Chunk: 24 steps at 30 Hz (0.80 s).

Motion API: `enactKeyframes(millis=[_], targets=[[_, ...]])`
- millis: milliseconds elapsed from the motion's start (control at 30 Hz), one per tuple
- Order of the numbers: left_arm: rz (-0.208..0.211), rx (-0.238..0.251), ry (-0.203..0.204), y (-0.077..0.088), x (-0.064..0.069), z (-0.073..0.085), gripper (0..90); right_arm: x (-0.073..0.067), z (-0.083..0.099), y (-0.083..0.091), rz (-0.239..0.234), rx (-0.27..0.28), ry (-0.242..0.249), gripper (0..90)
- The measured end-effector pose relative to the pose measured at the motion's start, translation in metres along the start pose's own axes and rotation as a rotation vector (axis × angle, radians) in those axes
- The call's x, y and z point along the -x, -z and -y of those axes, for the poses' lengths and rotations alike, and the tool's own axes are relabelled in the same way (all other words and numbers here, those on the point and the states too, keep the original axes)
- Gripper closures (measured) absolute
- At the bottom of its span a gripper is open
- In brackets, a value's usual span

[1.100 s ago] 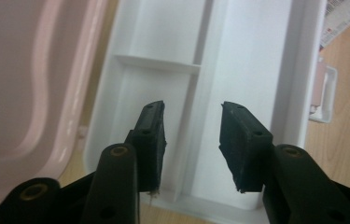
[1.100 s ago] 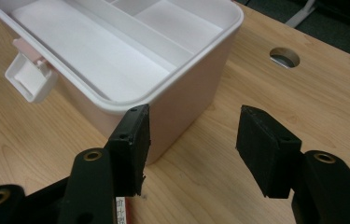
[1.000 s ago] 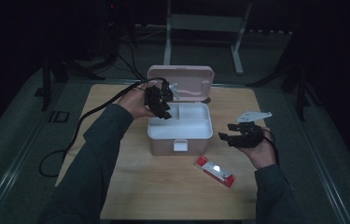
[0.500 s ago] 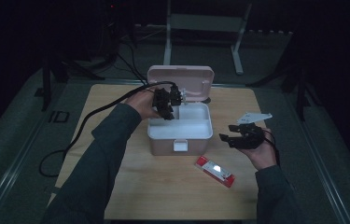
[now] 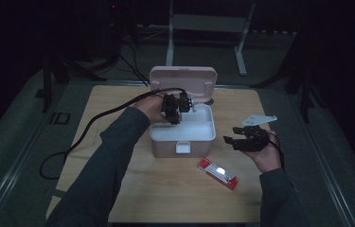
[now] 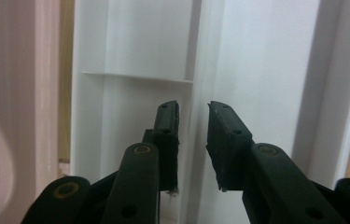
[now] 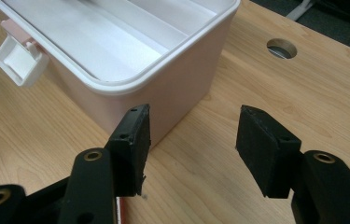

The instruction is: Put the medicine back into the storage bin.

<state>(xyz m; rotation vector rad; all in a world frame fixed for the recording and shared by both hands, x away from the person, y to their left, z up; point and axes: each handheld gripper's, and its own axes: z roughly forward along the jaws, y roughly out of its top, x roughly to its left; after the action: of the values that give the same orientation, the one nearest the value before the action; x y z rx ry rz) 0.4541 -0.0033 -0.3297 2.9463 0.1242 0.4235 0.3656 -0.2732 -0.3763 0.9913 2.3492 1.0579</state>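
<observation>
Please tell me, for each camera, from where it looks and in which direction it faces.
High view: above the person's side, facing forward and down on the wooden table; both forearms, left gripper, right gripper.
Left gripper view: on the left gripper, looking along its jaws into the open pink plastic box with white tray; a thin white wall stands between them.
Right gripper view: on the right gripper, facing a box corner.
Shared: the box.

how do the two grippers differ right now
The left gripper is over the open box, jaws straddling a white divider wall inside and just closing on it; the right gripper hovers over bare table beside the box, jaws wide with nothing between them. Both have black jaws.
</observation>
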Motion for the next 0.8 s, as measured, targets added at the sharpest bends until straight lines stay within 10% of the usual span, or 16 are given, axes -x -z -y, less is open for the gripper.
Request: enactKeyframes(millis=[800], targets=[[-0.014, -0.086, -0.034, -0.022, 0.001, -0.018, 79.6, 0.003, 0.004, -0.002, 0.004, -0.004, -0.004, 44.2]])
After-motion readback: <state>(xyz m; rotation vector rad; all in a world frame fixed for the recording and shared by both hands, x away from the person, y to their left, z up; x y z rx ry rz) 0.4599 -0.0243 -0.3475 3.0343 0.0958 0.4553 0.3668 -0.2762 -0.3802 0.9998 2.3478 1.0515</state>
